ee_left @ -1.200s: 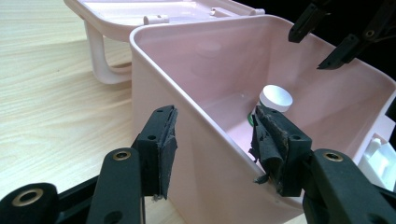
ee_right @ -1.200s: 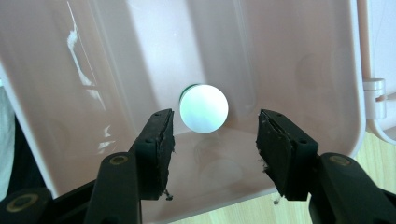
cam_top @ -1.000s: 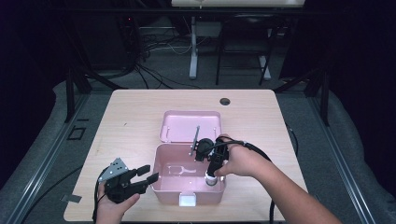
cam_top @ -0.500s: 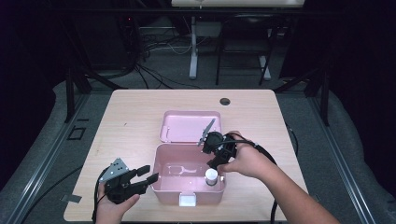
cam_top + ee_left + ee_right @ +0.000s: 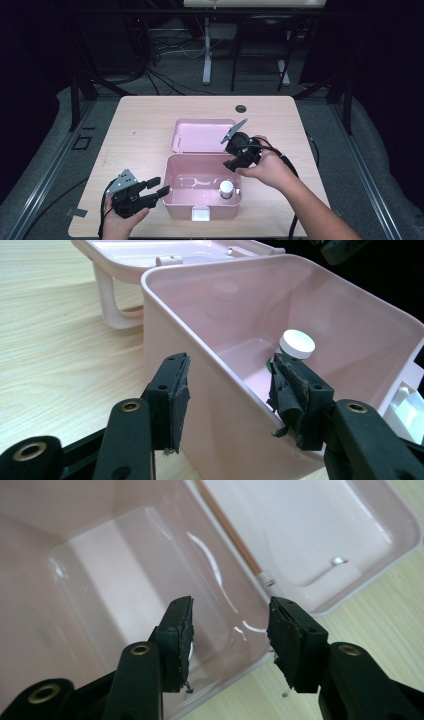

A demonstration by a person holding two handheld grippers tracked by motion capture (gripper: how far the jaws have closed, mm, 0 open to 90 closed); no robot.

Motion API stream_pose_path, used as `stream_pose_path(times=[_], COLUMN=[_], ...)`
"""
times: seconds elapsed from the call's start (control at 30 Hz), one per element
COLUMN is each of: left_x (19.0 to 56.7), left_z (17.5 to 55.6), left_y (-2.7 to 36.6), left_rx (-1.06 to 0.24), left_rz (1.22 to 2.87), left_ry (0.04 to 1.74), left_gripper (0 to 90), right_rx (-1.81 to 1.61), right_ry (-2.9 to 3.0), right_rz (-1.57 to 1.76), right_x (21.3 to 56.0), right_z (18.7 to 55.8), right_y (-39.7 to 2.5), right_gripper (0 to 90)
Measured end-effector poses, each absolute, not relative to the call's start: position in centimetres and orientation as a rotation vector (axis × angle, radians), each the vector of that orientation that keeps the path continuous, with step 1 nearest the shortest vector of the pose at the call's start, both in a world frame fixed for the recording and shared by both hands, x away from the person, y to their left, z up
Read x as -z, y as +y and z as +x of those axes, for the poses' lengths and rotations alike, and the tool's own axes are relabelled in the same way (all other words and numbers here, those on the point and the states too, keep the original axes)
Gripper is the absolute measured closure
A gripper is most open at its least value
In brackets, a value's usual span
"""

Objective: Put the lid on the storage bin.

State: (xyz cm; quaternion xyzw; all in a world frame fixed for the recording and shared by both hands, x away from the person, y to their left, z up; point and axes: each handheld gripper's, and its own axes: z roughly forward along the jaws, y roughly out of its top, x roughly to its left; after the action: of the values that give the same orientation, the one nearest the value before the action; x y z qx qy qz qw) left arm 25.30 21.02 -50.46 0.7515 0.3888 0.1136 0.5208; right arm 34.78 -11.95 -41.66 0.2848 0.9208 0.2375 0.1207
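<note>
Since the earlier frames, the right gripper (image 5: 235, 156) has been lifted out of the pink box (image 5: 172, 192) and drawn back toward the box's 1 o'clock corner, and the small bottle (image 5: 226, 189) has been left standing inside. The white-capped bottle is seen upright on the box floor, close to the right wall, at about 4 o'clock within the box. Nothing else is seen in the box; its hinged lid (image 5: 202, 135) is laid open flat on the surface (image 5: 145, 120) at 12 o'clock from it. The right gripper is held with its jaws apart and empty above the box's rear rim. The left gripper (image 5: 155, 189) is placed at the box's 8 o'clock corner, jaws apart, with the box's left wall (image 5: 210, 405) between them; whether the pads touch the wall cannot be told.
</note>
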Motion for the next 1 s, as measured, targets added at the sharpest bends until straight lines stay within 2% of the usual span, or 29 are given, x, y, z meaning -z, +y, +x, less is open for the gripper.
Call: stream_pose_path(times=[0.1,1.0], left_x=[50.5,50.5], left_z=[25.4,25.6], left_y=[21.1,21.3], left_rx=[-0.266,-0.254], left_rz=[1.792,1.787], left_ry=[0.935,0.923], left_gripper=[49.5,49.0], right_rx=[-0.722,-0.868], right_ry=[2.691,2.401], right_rz=[0.886,1.153], right_x=[41.7,42.3], right_z=[35.2,38.8], right_y=[-12.3,-14.6], right_gripper=[57.1,55.7])
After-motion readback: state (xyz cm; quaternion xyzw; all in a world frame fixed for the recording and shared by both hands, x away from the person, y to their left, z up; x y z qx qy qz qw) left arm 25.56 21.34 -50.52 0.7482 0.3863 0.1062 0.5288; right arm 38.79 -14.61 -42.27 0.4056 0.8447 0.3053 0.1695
